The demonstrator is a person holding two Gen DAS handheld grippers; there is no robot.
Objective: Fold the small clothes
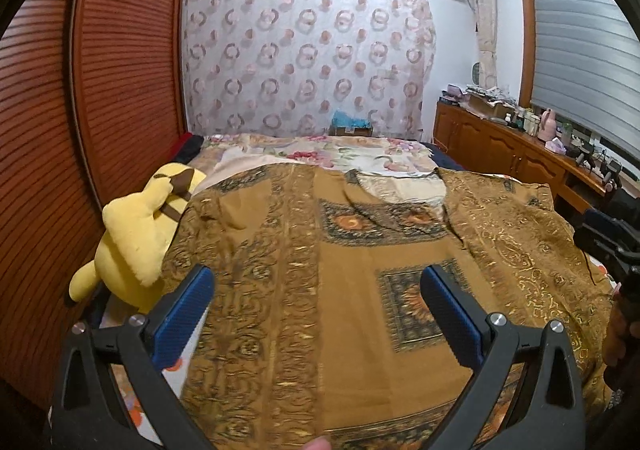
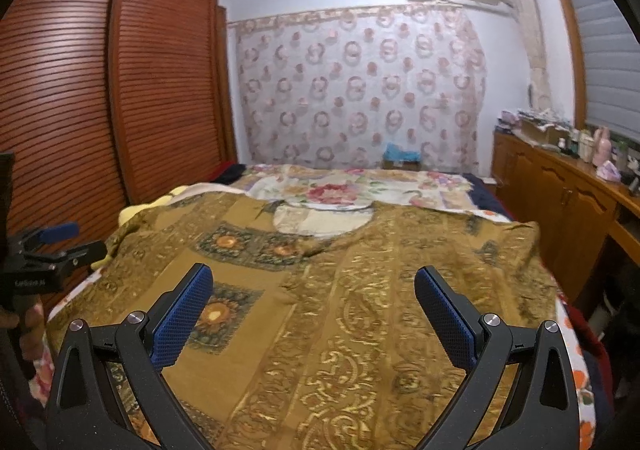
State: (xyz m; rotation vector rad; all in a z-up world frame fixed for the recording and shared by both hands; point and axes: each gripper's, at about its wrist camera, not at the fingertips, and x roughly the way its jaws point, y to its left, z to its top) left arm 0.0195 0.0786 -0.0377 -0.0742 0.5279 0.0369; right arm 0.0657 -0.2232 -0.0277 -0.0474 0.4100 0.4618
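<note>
A mustard-brown patterned top lies spread flat on the bed, neckline at the far side; it also shows in the right wrist view. My left gripper is open and empty, hovering above the garment's left part near its lower hem. My right gripper is open and empty above the garment's right part. The left gripper also shows at the left edge of the right wrist view. The right gripper shows dark at the right edge of the left wrist view.
A yellow plush toy lies at the bed's left edge by the red-brown wardrobe. A floral bedsheet covers the far bed. A wooden cabinet with clutter runs along the right wall.
</note>
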